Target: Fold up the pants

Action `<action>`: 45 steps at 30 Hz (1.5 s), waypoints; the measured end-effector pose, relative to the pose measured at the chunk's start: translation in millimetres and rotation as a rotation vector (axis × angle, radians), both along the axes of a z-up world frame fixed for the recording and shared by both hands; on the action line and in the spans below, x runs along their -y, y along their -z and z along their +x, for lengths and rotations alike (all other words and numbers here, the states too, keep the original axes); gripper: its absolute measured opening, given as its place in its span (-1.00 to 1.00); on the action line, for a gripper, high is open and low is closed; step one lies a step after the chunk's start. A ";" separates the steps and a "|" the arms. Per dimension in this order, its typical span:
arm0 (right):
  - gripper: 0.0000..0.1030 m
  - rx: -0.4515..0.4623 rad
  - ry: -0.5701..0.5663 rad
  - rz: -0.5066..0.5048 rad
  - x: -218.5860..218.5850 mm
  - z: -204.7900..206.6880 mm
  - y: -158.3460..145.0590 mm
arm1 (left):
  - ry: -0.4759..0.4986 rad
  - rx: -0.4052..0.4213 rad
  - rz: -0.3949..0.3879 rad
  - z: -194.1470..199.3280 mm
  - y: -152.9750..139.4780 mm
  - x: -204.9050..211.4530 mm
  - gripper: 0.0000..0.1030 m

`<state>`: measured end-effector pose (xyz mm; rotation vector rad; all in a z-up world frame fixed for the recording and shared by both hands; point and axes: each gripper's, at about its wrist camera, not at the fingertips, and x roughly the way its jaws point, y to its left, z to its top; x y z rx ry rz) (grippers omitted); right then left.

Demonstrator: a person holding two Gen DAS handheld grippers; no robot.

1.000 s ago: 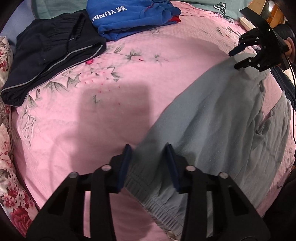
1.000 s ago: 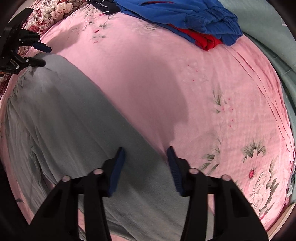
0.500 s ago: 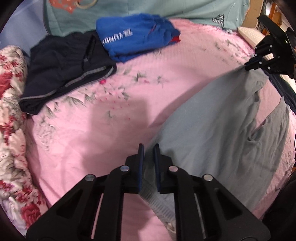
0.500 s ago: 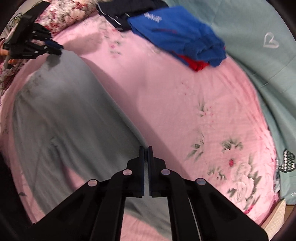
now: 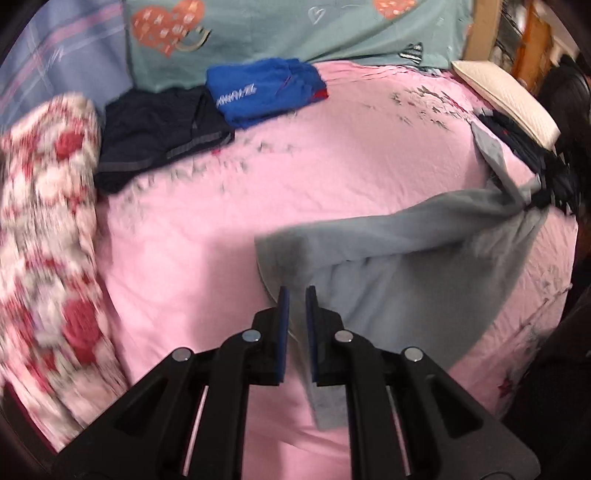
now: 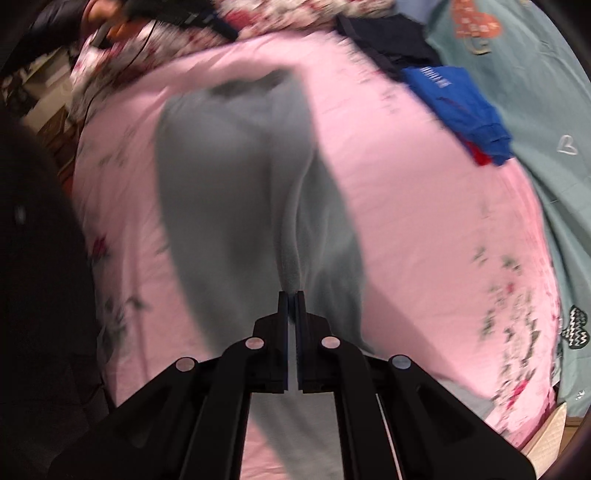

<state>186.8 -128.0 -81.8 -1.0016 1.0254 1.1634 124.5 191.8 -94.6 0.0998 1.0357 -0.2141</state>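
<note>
The grey pants (image 5: 399, 258) lie across a pink floral bedsheet (image 5: 207, 221). My left gripper (image 5: 296, 291) is shut on the waistband end of the pants and holds it lifted off the bed. My right gripper (image 6: 291, 295) is shut on the pants (image 6: 236, 177) at the other end, with the cloth pulled into a raised ridge that runs away from its fingertips. The fabric hangs between the two grips and drapes back onto the sheet. The left gripper shows blurred at the top left of the right wrist view (image 6: 207, 18).
Folded navy pants (image 5: 159, 136) and a folded blue garment (image 5: 262, 92) lie at the far side of the bed. A floral quilt roll (image 5: 48, 221) lies along the left edge. A cream pillow (image 5: 506, 99) and dark clothes (image 5: 532, 147) are at the right.
Both grippers closed on the pants about half a second ago and have since lifted them. The cloth has risen off the sheet and bunched into a ridge; both views swung upward.
</note>
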 end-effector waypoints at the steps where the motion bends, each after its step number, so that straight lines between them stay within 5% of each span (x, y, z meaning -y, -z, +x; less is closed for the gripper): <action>1: -0.95 0.025 -0.032 -0.019 2.0 -14.5 11.3 | -0.018 -0.005 -0.015 -3.1 3.3 0.5 -0.83; 5: -0.92 0.089 -0.117 -0.127 12.8 -55.5 73.5 | -0.093 -0.011 -0.059 -17.5 15.5 4.9 -0.83; 7: -0.93 0.146 -0.128 -0.089 17.1 -65.4 75.4 | -0.127 -0.013 -0.063 -27.1 20.7 7.8 -0.81; 9: -0.91 0.112 -0.082 -0.113 12.2 -58.0 57.6 | -0.156 -0.010 -0.070 -34.6 23.6 7.8 -0.62; 10: -0.89 0.079 -0.034 -0.068 8.2 -50.7 44.0 | -0.175 -0.004 -0.075 -36.8 25.8 7.0 -0.19; 11: -0.73 0.044 0.033 0.004 1.6 -40.0 27.0 | -0.203 0.007 -0.077 -38.3 28.6 6.3 0.29; 12: -0.56 0.002 0.116 0.084 -9.7 -24.8 10.9 | -0.237 0.019 -0.080 -38.5 32.1 6.3 0.43; 13: 0.01 -0.030 0.201 0.155 -24.8 -8.1 -0.5 | -0.260 0.025 -0.092 -36.8 35.4 7.2 0.48; 15: 0.14 -0.088 0.324 0.298 -55.2 20.4 -12.3 | -0.297 0.018 -0.133 -30.0 42.9 9.6 0.56; 19: 0.14 -0.179 0.428 0.373 -129.9 68.5 1.0 | -0.343 0.009 -0.162 -21.9 57.5 8.9 0.56; 24: 0.12 -0.242 0.405 0.279 -194.7 92.9 30.6 | -0.357 0.049 -0.237 -9.0 45.5 -11.1 0.52; 28: 0.12 -0.296 0.333 0.254 -173.8 83.5 31.3 | -0.253 0.008 -0.308 30.7 31.6 -40.7 0.53; 31: 0.12 -0.252 0.306 0.179 -154.3 67.3 38.7 | -0.118 -0.075 -0.331 69.9 38.1 -42.3 0.52; 36: 0.12 -0.195 0.314 0.099 -124.4 51.3 48.8 | -0.019 -0.214 -0.262 110.6 65.5 -31.8 0.49; 38: 0.10 -0.208 0.339 0.089 -115.6 50.3 52.0 | 0.014 -0.249 -0.256 117.5 72.2 -28.5 0.28; 40: -0.06 -0.220 0.360 0.075 -109.0 49.1 59.7 | 0.050 -0.286 -0.267 123.0 78.8 -24.4 -0.22; 41: -0.31 -0.229 0.368 0.067 -106.6 48.9 63.0 | 0.056 -0.295 -0.261 124.6 81.0 -22.2 -0.39; 43: -0.77 -0.242 0.383 0.058 -107.9 47.5 70.6 | 0.081 -0.287 -0.250 122.5 81.3 -19.3 -0.59; 45: -0.91 -0.227 0.381 0.071 -109.7 43.8 69.5 | 0.098 -0.232 -0.222 110.9 70.6 -18.1 -0.59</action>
